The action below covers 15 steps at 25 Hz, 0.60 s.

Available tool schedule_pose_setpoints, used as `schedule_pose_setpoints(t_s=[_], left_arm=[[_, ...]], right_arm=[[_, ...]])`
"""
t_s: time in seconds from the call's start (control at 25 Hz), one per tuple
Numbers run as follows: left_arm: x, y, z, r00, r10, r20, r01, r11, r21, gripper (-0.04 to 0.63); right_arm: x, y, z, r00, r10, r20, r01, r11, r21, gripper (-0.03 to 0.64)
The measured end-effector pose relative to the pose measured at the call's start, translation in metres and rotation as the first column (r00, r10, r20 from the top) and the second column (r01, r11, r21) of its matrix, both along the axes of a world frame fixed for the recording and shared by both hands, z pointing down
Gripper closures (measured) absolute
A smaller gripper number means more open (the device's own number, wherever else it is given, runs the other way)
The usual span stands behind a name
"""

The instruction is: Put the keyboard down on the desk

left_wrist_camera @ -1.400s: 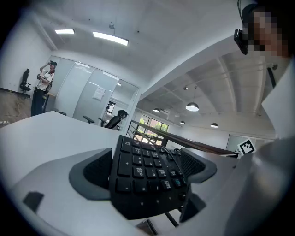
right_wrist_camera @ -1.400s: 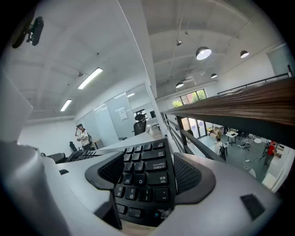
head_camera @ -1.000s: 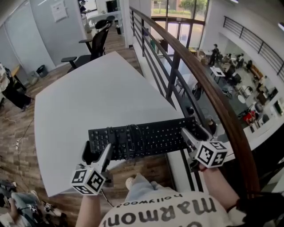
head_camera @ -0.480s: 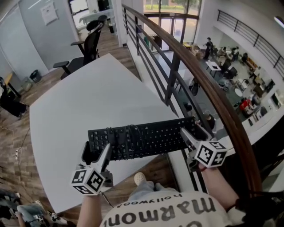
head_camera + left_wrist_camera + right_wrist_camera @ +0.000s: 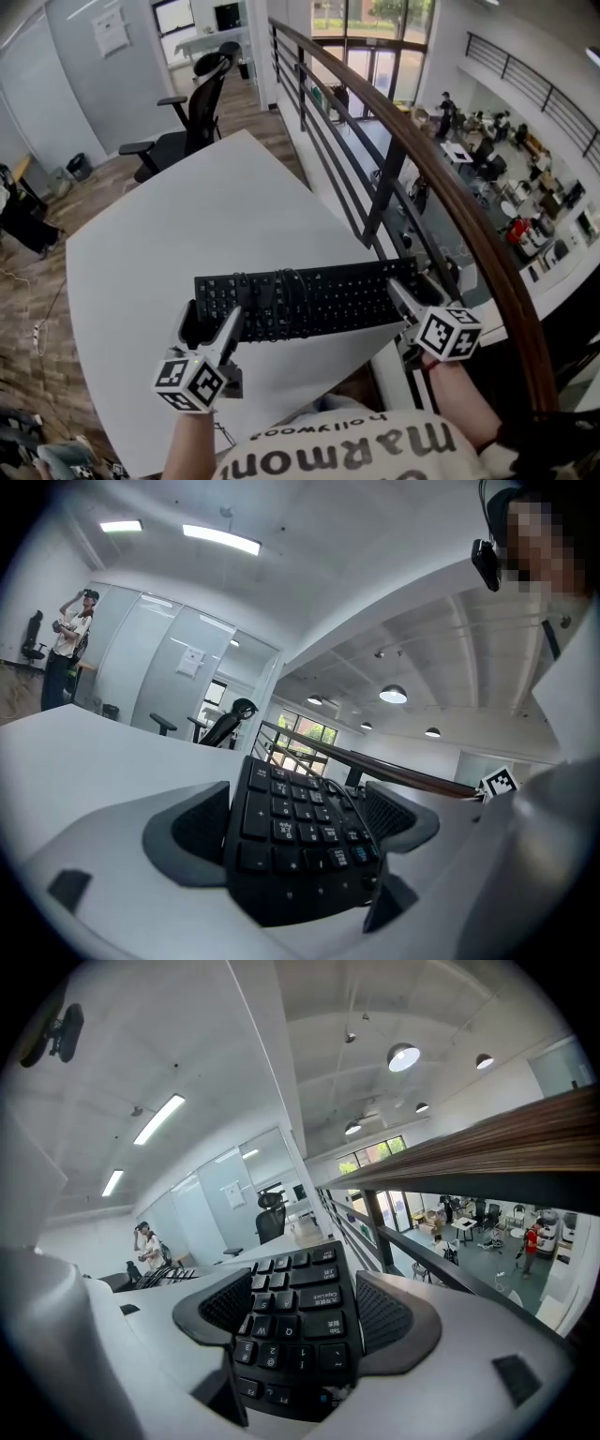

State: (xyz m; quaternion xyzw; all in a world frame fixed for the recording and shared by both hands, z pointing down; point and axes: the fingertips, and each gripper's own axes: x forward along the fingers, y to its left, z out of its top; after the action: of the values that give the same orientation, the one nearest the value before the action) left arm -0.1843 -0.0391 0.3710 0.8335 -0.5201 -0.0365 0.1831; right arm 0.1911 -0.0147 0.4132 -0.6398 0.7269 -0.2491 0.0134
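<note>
A black keyboard (image 5: 305, 300) with a cable coiled on its top hangs level over the near corner of the white desk (image 5: 187, 225). My left gripper (image 5: 208, 326) is shut on the keyboard's left end (image 5: 291, 836), its jaws closed on the front and back edges. The right gripper (image 5: 412, 291) is shut on the right end (image 5: 295, 1321) in the same way. Whether the keyboard touches the desk cannot be told from the head view.
A dark metal railing with a wooden handrail (image 5: 441, 187) runs close along the desk's right side, with a drop to a lower floor beyond. A black office chair (image 5: 192, 117) stands at the desk's far end. Bare desk surface stretches ahead of the keyboard.
The keyboard and both grippers have moved forward, from over the floor gap at the desk's near edge to over the desk's corner. Both grips are unchanged.
</note>
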Motion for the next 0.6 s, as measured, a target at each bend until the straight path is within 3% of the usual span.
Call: schedule_pose_setpoints(t_s=[0.36,0.6], left_arm=[[-0.013,-0.053,0.003,1.0,0.021,0.003,-0.021,1.0,-0.017,0.144],[-0.014,-0.081,0.028,1.0,-0.002,-0.015,0.001,0.998,-0.061,0.144]], right_arm=[[-0.014,-0.048,0.015,0.999,0.015,0.034,-0.014,1.0,-0.025,0.265],[-0.01,-0.085,0.029,1.0,0.011,-0.009,-0.012,0.998,-0.067,0.265]])
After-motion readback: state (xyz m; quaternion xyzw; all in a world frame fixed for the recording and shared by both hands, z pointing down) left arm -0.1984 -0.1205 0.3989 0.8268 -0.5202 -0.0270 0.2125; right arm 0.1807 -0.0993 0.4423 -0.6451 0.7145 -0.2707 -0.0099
